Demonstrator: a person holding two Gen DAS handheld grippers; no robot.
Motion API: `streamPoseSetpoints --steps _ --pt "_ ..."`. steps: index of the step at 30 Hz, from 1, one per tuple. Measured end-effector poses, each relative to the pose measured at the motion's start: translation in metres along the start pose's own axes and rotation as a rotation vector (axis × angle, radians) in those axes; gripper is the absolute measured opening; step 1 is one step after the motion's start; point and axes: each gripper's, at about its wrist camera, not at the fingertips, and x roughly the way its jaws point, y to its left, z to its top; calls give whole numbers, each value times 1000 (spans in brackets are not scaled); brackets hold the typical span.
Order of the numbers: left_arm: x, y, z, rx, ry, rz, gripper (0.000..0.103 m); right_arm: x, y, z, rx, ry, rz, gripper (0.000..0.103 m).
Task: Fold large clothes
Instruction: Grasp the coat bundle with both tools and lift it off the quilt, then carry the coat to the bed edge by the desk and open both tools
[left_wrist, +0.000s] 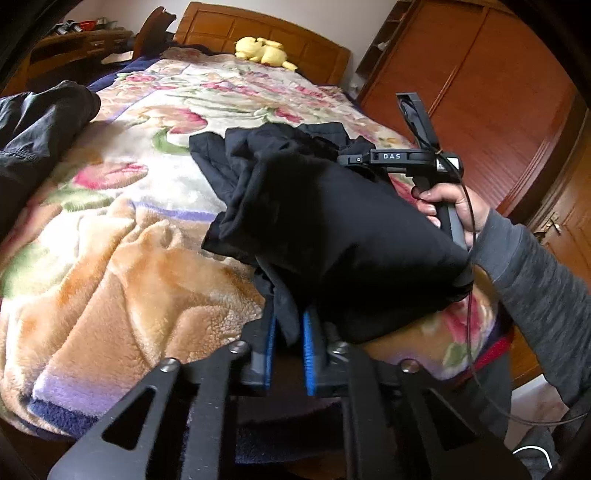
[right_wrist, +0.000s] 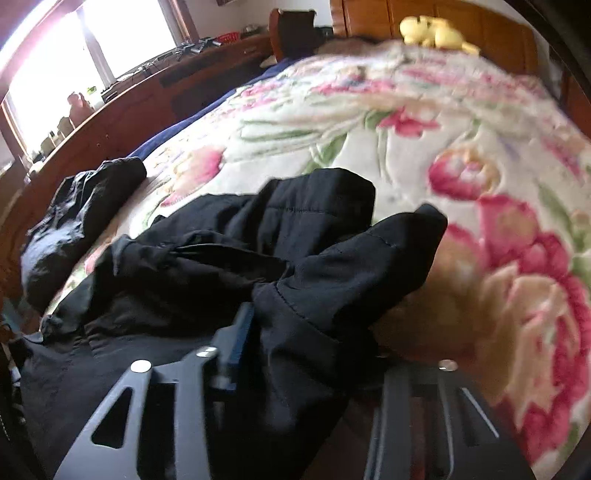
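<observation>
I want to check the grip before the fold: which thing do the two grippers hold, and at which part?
Both hold the black jacket. The left gripper pinches a hanging fold; the right gripper is shut on a stitched edge.

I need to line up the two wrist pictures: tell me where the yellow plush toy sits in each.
Left wrist view: yellow plush toy top centre, against the wooden headboard.
Right wrist view: yellow plush toy top right, at the floral blanket's far end.
Shared landmark: the headboard.

Jacket (left_wrist: 332, 240) on the blanket (left_wrist: 122, 229) mid-bed, second garment (left_wrist: 40, 125) left (plush toy (left_wrist: 264, 51) behind, by headboard (left_wrist: 236, 26))
</observation>
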Motion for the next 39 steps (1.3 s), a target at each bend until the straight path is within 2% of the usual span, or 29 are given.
streamPoseSetpoints --steps 4,9,13,17,19,26,30,32,35,39 --pt "-14 -5 2 50 -58 33 6 -23 19 6 -42 -55 -42 26" --pt "-50 11 18 47 -156 76 5 -57 60 14 -133 -135 -59 24" --pt "-95 37 39 68 -242 145 5 -73 98 31 -189 -186 -37 23" --pt "-137 64 56 76 -320 239 5 -70 148 66 -250 -220 -12 23" --pt "-160 83 60 56 -357 277 5 -63 179 85 -286 -236 4 23" --pt "-243 160 61 -19 -461 486 5 -25 301 142 -403 -278 94 23" --pt "-265 211 49 -88 -435 610 5 13 365 156 -437 -266 153 23" --pt "-264 234 38 -128 -394 639 5 44 386 152 -450 -213 148 25" --pt "-255 253 22 -151 -352 682 5 93 401 141 -440 -119 67 28" --pt "-257 256 12 -190 -361 654 5 107 390 131 -374 -73 45 41"
